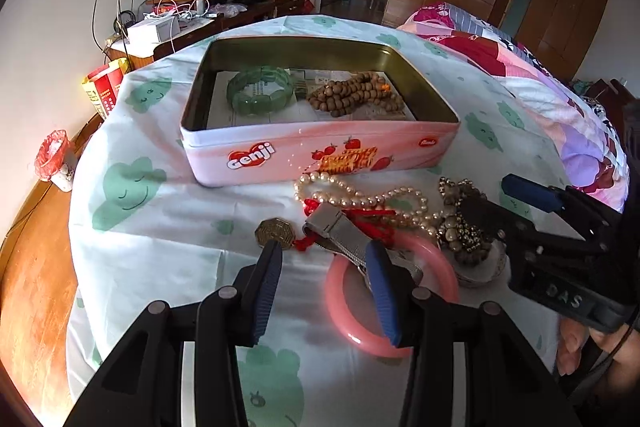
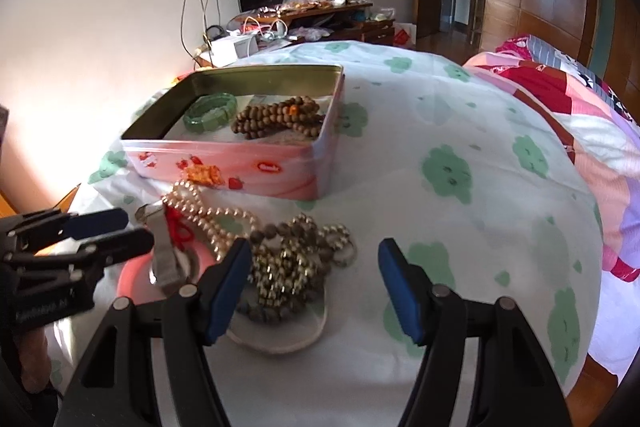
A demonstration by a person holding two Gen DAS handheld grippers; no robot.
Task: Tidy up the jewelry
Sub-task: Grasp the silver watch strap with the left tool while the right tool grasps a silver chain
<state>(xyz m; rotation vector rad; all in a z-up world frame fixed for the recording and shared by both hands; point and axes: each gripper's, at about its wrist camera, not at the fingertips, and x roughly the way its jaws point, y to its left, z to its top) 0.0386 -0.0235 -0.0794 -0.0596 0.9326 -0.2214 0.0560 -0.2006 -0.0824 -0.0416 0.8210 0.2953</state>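
Cloud-print cloth (image 1: pixel 132 187) bears one tin (image 1: pixel 320 151) — two bracelets inside; both tongs (image 1: pixel 324 267) (image 2: pixel 314 267) gape apart.

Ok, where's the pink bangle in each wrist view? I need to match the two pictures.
Left wrist view: the pink bangle lies low centre, right by the left gripper, whose right finger overlaps it, with the metal watch band lying across its top.
Right wrist view: only a pink arc shows at lower left, beneath the left gripper.
Shared landmark: the pink tin behind the pile.
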